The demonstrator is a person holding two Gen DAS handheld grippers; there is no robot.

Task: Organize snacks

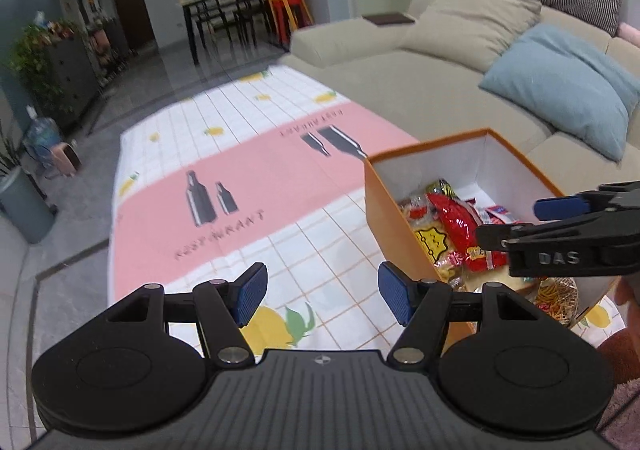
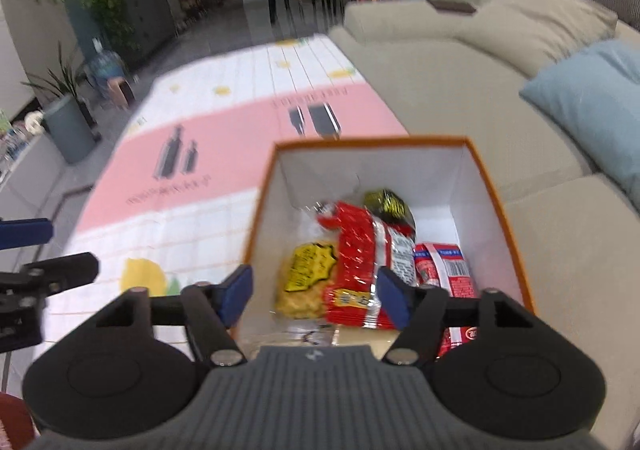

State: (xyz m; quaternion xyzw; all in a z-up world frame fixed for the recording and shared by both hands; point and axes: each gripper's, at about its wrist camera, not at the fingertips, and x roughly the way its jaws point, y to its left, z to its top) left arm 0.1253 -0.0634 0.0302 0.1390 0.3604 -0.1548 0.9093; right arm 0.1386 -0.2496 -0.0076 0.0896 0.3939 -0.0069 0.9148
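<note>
An orange box point(image 2: 372, 140) with white inner walls stands on the table's right side and holds several snack packets. A long red packet point(image 2: 356, 250) lies on top, beside a yellow packet point(image 2: 306, 274), a black-and-gold one point(image 2: 386, 202) and a red-and-white one point(image 2: 440, 266). My right gripper point(image 2: 316, 296) hovers over the box's near end, open, with the red packet lying below its jaws and no pad touching it. My left gripper point(image 1: 322, 294) is open over the tablecloth to the left of the box point(image 1: 424, 148), holding nothing. The right gripper point(image 1: 560, 218) reaches in over the box.
The table point(image 1: 240, 178) wears a pink and white checked cloth with bottle and lemon prints. A beige sofa point(image 1: 400, 90) with a blue cushion point(image 1: 560, 90) runs along the right, close behind the box. Floor, plants and a dining set lie beyond.
</note>
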